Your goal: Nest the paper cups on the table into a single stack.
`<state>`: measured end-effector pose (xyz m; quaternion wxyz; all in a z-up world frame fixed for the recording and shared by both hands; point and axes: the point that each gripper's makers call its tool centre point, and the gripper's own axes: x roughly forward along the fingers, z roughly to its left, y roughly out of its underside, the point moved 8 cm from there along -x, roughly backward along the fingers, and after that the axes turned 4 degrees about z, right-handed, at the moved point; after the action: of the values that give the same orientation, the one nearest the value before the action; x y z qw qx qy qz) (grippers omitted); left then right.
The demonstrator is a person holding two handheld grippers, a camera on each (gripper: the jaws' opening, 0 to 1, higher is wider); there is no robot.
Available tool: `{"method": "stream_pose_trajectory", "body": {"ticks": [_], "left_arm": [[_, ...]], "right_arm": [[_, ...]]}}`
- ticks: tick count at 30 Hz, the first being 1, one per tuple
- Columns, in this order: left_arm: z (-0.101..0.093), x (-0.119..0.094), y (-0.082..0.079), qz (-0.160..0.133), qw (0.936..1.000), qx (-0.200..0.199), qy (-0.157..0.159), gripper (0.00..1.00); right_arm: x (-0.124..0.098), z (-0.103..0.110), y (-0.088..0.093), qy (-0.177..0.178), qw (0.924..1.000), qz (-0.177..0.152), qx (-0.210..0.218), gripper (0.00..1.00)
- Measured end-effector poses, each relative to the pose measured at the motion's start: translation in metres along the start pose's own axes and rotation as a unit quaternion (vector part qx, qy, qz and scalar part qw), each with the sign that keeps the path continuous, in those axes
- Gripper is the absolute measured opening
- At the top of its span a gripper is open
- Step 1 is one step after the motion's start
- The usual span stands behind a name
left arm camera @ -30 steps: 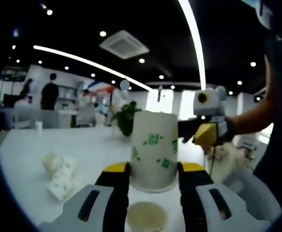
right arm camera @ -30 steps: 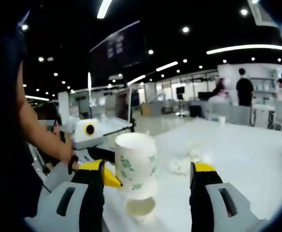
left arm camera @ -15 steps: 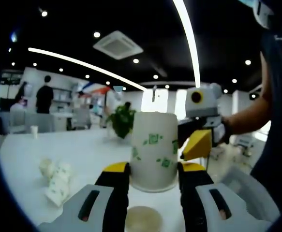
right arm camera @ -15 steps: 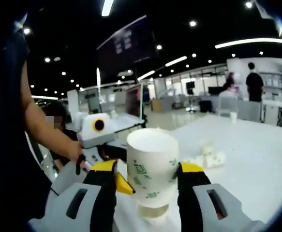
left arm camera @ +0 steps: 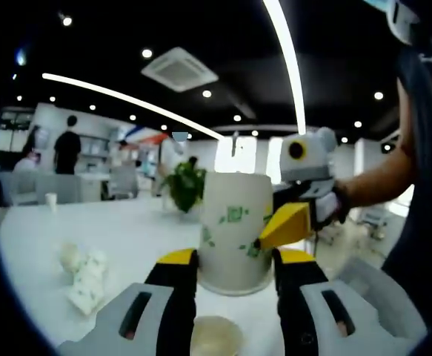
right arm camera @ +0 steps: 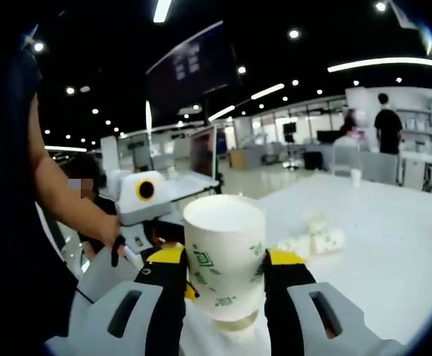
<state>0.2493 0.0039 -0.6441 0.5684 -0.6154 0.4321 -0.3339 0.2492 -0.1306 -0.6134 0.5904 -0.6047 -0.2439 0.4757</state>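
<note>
Paper cup [left arm camera: 236, 228], white with green printed marks and turned bottom-up, sits pinched between the two jaws of my left gripper [left arm camera: 236, 261]; the yellow pads press on its sides near the wide rim. In the right gripper view the same cup [right arm camera: 225, 254] stands between the jaws of my right gripper [right arm camera: 227, 261], whose yellow pads squeeze it from both sides, so both claws pinch this one cup, held above the table. Just under it in the left gripper view a second cup [left arm camera: 216, 337] stands upright on the white table [left arm camera: 134, 226], its open mouth facing up, close below the held cup's rim; whether the two touch I cannot tell. Further off to the left, more cups [left arm camera: 84, 273] with the same green print lie on their sides on the tabletop; they appear again in the right gripper view [right arm camera: 316, 239], lying well apart from the held cup. A leafy green plant [left arm camera: 184, 187] stands behind the cup at the table's far edge.
</note>
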Motion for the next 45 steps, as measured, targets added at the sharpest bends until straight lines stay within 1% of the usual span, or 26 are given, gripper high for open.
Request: {"method": "stream_pose_trajectory", "body": {"ticks": [5, 6, 7, 10, 13, 16, 19, 21, 24, 25, 27, 29, 32, 34, 35, 38, 39, 40, 44, 45], "left_arm": [[0.000, -0.001, 0.000, 0.005, 1.0000, 0.004, 0.002, 0.42], [0.000, -0.001, 0.001, 0.010, 0.9999, 0.003, 0.003, 0.44], [0.001, -0.002, 0.004, 0.028, 0.9996, -0.007, 0.004, 0.46], [0.005, -0.006, 0.008, 0.041, 0.9990, -0.012, 0.008, 0.53], [0.007, -0.013, 0.006, 0.045, 0.9989, -0.014, 0.004, 0.57], [0.014, -0.021, 0.001, 0.039, 0.9990, -0.019, -0.006, 0.58], [0.020, -0.026, -0.008, 0.033, 0.9992, -0.016, -0.017, 0.59], [0.021, -0.027, -0.015, 0.028, 0.9993, -0.016, -0.016, 0.59], [0.016, -0.024, -0.023, 0.026, 0.9996, -0.009, -0.010, 0.59], [0.012, -0.021, -0.026, 0.027, 0.9996, -0.010, -0.002, 0.59], [0.008, -0.017, -0.027, 0.034, 0.9993, -0.011, 0.008, 0.58], [0.004, -0.013, -0.028, 0.039, 0.9992, 0.002, 0.012, 0.58], [-0.002, -0.007, -0.029, 0.042, 0.9988, -0.013, 0.023, 0.55], [-0.002, -0.005, -0.026, 0.054, 0.9979, -0.020, 0.028, 0.51], [-0.003, -0.005, -0.026, 0.057, 0.9978, -0.017, 0.028, 0.48], [-0.005, -0.004, -0.024, 0.065, 0.9972, -0.017, 0.034, 0.47], [-0.005, -0.004, -0.023, 0.070, 0.9967, -0.021, 0.037, 0.46], [-0.007, -0.004, -0.022, 0.081, 0.9956, -0.023, 0.040, 0.45], [-0.011, -0.004, -0.022, 0.104, 0.9935, -0.014, 0.043, 0.39], [-0.014, -0.004, -0.020, 0.117, 0.9919, -0.010, 0.047, 0.38]], "right_arm": [[0.002, 0.002, 0.000, -0.005, 0.9999, 0.008, -0.013, 0.35], [0.002, 0.003, -0.001, -0.006, 0.9999, 0.005, -0.014, 0.35], [0.002, 0.003, -0.002, -0.006, 0.9999, 0.004, -0.014, 0.35], [0.002, 0.001, -0.003, -0.003, 0.9998, 0.006, -0.017, 0.35], [0.001, -0.001, -0.004, -0.001, 0.9997, 0.009, -0.021, 0.35], [-0.001, -0.002, -0.002, 0.003, 0.9994, 0.018, -0.028, 0.35], [-0.002, -0.003, 0.000, 0.003, 0.9991, 0.031, -0.030, 0.35], [-0.001, -0.002, 0.003, 0.002, 0.9981, 0.048, -0.038, 0.35], [0.002, 0.003, 0.008, -0.005, 0.9956, 0.074, -0.058, 0.35], [0.003, 0.004, 0.009, -0.005, 0.9948, 0.080, -0.063, 0.35], [0.005, 0.006, 0.012, -0.004, 0.9919, 0.098, -0.080, 0.35], [0.007, 0.008, 0.013, -0.006, 0.9905, 0.105, -0.088, 0.35], [0.007, 0.012, 0.013, -0.017, 0.9889, 0.113, -0.094, 0.35], [0.008, 0.015, 0.014, -0.025, 0.9854, 0.125, -0.113, 0.35], [0.008, 0.016, 0.015, -0.026, 0.9824, 0.134, -0.128, 0.35], [0.008, 0.017, 0.018, -0.026, 0.9751, 0.153, -0.159, 0.35], [0.009, 0.018, 0.019, -0.026, 0.9739, 0.157, -0.162, 0.35], [0.009, 0.018, 0.019, -0.025, 0.9729, 0.160, -0.165, 0.35], [0.011, 0.019, 0.021, -0.024, 0.9695, 0.170, -0.175, 0.35], [0.011, 0.020, 0.021, -0.025, 0.9687, 0.172, -0.177, 0.35]]}}
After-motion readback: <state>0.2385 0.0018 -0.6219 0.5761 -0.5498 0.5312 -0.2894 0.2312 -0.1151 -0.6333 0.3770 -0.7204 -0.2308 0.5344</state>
